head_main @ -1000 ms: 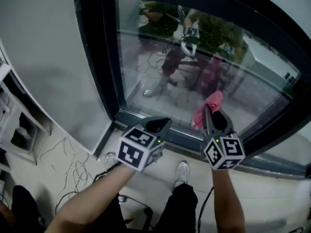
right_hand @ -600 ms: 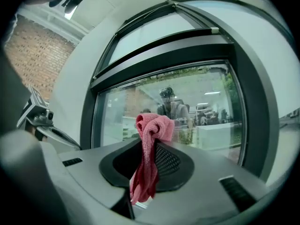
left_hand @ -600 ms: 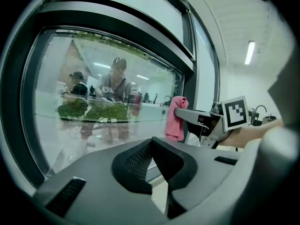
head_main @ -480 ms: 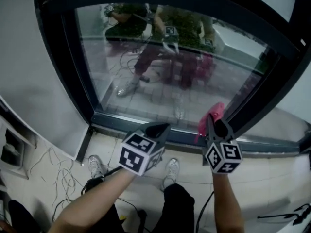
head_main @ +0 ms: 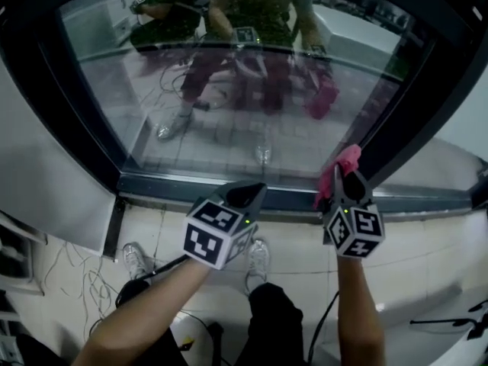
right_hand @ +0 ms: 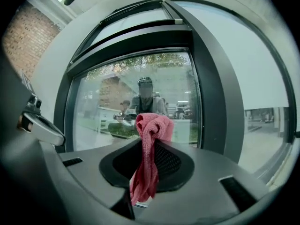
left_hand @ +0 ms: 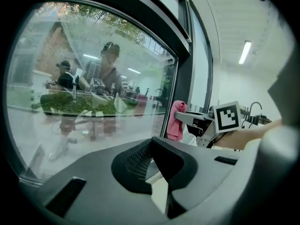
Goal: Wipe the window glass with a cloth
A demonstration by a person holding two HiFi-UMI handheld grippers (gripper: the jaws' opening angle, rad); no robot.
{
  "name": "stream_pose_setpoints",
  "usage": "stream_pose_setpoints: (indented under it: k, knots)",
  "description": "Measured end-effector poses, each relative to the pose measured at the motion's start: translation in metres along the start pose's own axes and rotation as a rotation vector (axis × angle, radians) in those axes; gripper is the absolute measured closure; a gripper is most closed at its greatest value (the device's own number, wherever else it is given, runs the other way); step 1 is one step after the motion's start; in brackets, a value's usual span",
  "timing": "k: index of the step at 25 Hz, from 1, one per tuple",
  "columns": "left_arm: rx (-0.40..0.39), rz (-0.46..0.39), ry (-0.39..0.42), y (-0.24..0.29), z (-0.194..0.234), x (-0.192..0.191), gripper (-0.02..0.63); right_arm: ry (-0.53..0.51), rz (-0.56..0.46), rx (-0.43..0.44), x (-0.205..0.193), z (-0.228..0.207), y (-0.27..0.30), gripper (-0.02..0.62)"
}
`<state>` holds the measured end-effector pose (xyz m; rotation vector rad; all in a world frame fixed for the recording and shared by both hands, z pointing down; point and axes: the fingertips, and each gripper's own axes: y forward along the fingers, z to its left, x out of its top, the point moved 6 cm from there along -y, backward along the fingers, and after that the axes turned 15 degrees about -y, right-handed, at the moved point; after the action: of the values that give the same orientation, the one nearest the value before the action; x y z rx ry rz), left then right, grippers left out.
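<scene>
The window glass (head_main: 252, 90) fills the upper head view inside a dark frame (head_main: 229, 193) and reflects a person with both grippers. My right gripper (head_main: 345, 175) is shut on a pink cloth (head_main: 339, 166), held near the lower right corner of the pane; whether the cloth touches the glass I cannot tell. In the right gripper view the pink cloth (right_hand: 149, 149) hangs bunched between the jaws before the window glass (right_hand: 140, 107). My left gripper (head_main: 245, 195) is shut and empty, low before the bottom frame. The left gripper view shows the cloth (left_hand: 177, 120) to its right.
A dark upright frame post (head_main: 412, 113) borders the pane on the right, with a white wall beyond. A grey wall panel (head_main: 46, 204) stands to the left. Cables (head_main: 84, 280) lie on the tiled floor beside the person's shoes (head_main: 258, 259). A window handle (right_hand: 42, 128) shows at the left.
The view has swung up and left, so the pane sits more central. Both grippers keep their places in the picture, the right one nearer the pane's lower right corner.
</scene>
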<state>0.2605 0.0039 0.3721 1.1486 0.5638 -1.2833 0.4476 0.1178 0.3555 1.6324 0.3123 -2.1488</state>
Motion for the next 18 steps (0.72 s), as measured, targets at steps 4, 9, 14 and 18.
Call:
stream_pose_setpoints:
  k: [4, 9, 14, 18]
  knots:
    - [-0.016, 0.011, -0.006, 0.017, 0.000, -0.007, 0.600, -0.012, 0.047, -0.059, -0.024, -0.016, 0.007, 0.529]
    - [-0.041, 0.006, 0.010, 0.039, 0.006, -0.006, 0.600, -0.033, 0.066, -0.110, -0.040, -0.036, 0.029, 0.529]
    - [-0.050, 0.031, -0.004, 0.057, 0.012, -0.016, 0.600, -0.034, 0.113, -0.145, -0.066, -0.045, 0.047, 0.529]
    - [-0.054, 0.039, -0.015, 0.065, 0.017, -0.023, 0.600, -0.036, 0.159, -0.194, -0.083, -0.047, 0.053, 0.529]
